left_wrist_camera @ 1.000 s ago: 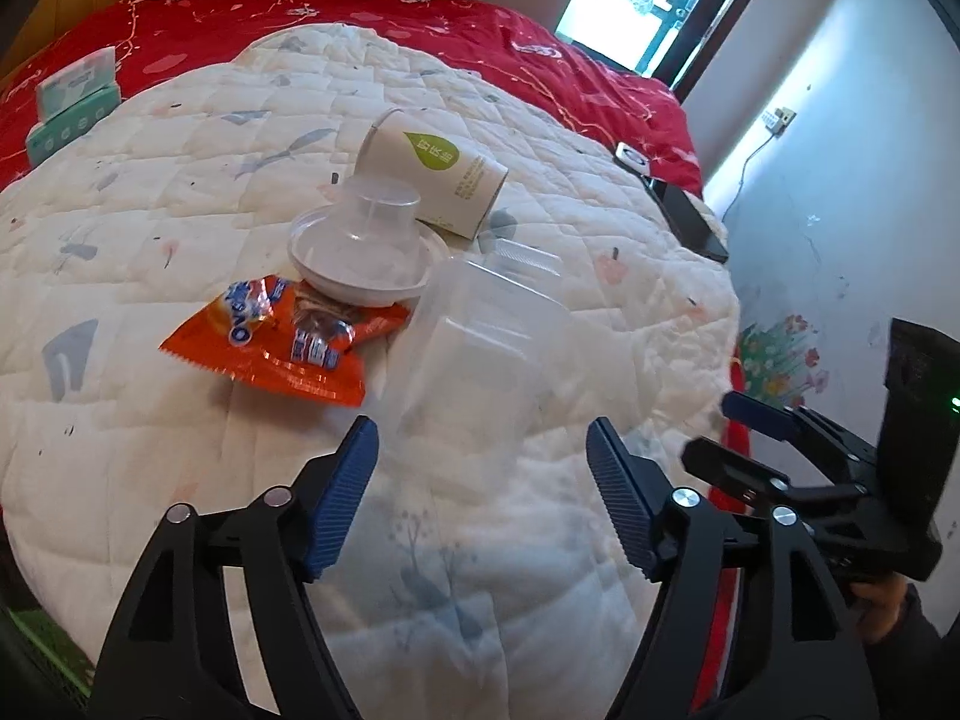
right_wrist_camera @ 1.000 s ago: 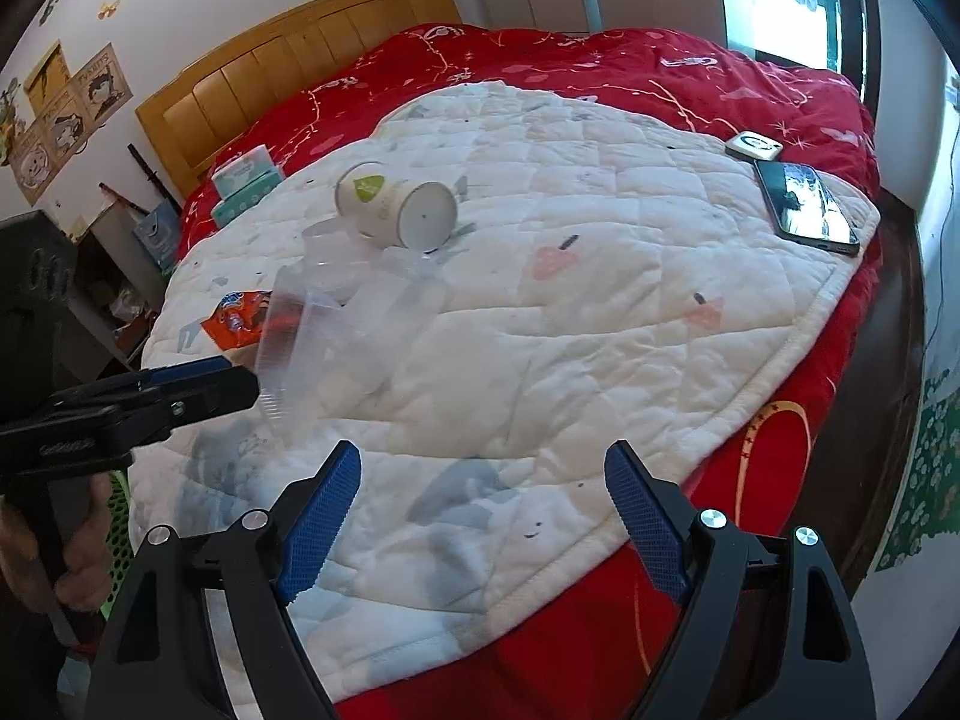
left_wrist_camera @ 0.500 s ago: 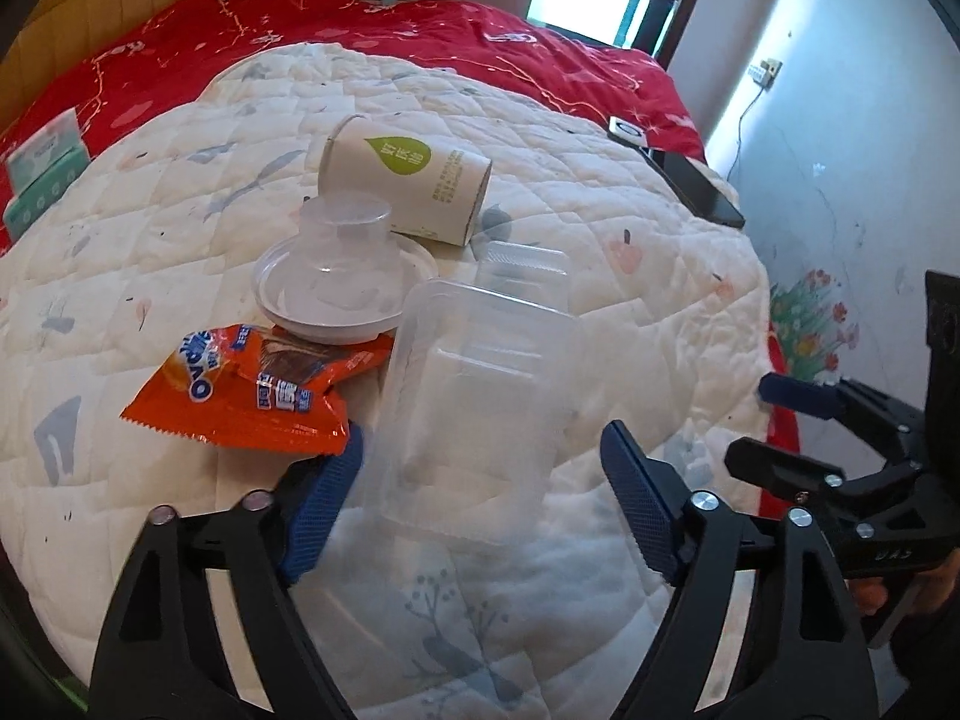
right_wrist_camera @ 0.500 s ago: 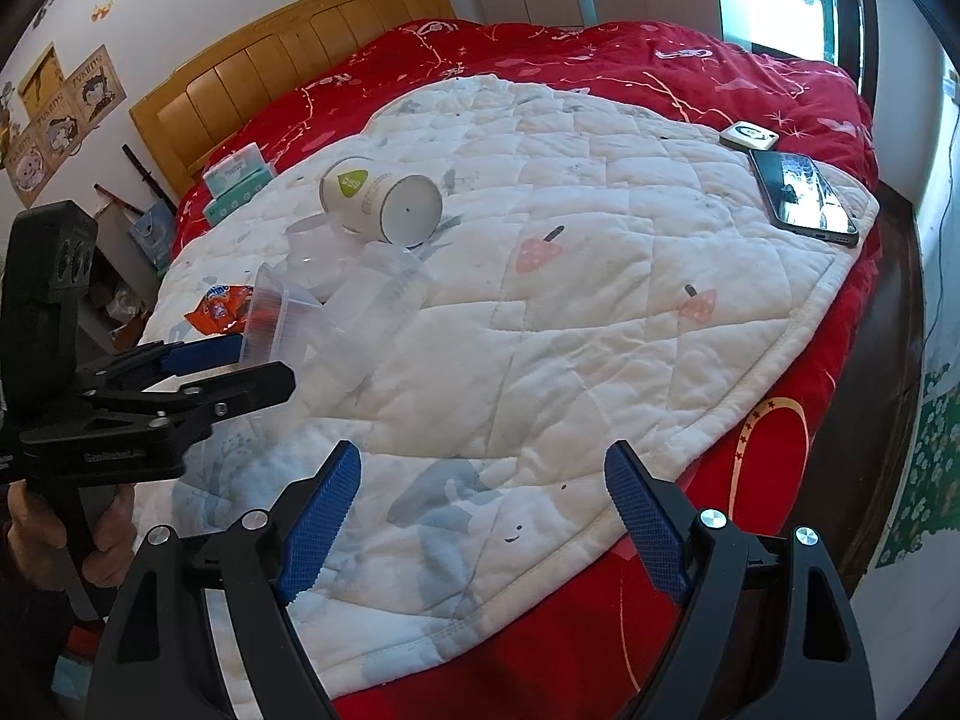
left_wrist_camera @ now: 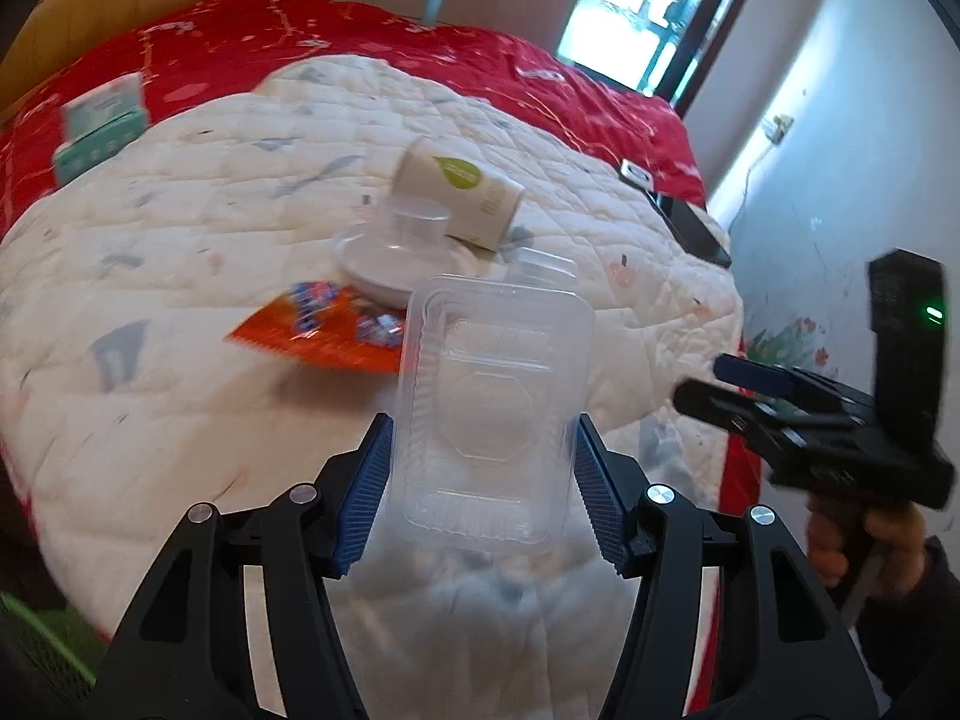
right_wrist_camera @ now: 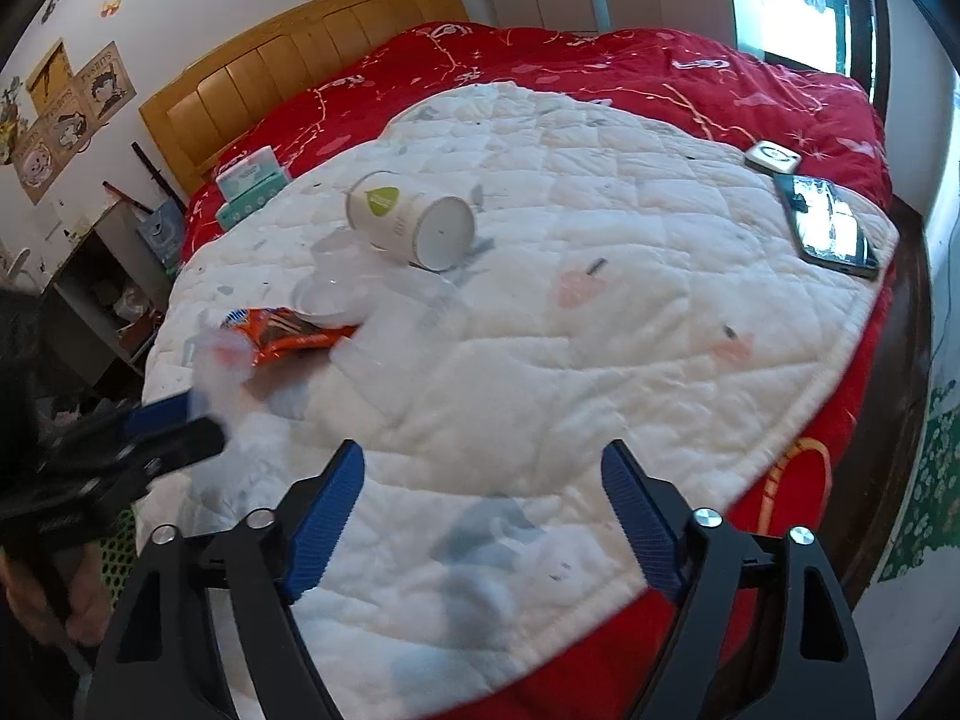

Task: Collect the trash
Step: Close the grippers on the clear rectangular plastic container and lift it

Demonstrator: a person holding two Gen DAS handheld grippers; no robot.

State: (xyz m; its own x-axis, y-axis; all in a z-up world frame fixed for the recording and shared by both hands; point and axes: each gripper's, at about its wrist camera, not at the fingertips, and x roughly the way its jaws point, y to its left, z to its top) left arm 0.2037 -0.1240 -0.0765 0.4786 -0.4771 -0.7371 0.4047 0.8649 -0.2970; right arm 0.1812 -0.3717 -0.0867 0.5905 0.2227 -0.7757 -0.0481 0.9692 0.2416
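My left gripper (left_wrist_camera: 483,420) has a clear plastic tray (left_wrist_camera: 498,360) between its blue pads; the jaws are closing and both pads touch the tray's sides, holding it upright above the quilt. Behind it on the white quilt (left_wrist_camera: 180,408) lie an orange snack wrapper (left_wrist_camera: 318,330), a clear domed lid on a white dish (left_wrist_camera: 396,252) and a tipped paper cup (left_wrist_camera: 462,192). My right gripper (right_wrist_camera: 483,450) hovers over the quilt's near edge, its jaws closing with nothing between them. A second clear container (right_wrist_camera: 408,324) lies beside the wrapper (right_wrist_camera: 288,336).
A phone (right_wrist_camera: 831,228) and a small white device (right_wrist_camera: 773,157) lie at the quilt's right edge. A tissue box (right_wrist_camera: 249,180) sits near the wooden headboard (right_wrist_camera: 288,72). A shelf (right_wrist_camera: 96,288) stands left of the bed, with green mesh (right_wrist_camera: 117,552) below.
The left gripper moved forward around the clear tray, narrowed onto it and lifted it off the quilt. The right gripper's jaws narrowed a little; it stayed in place.
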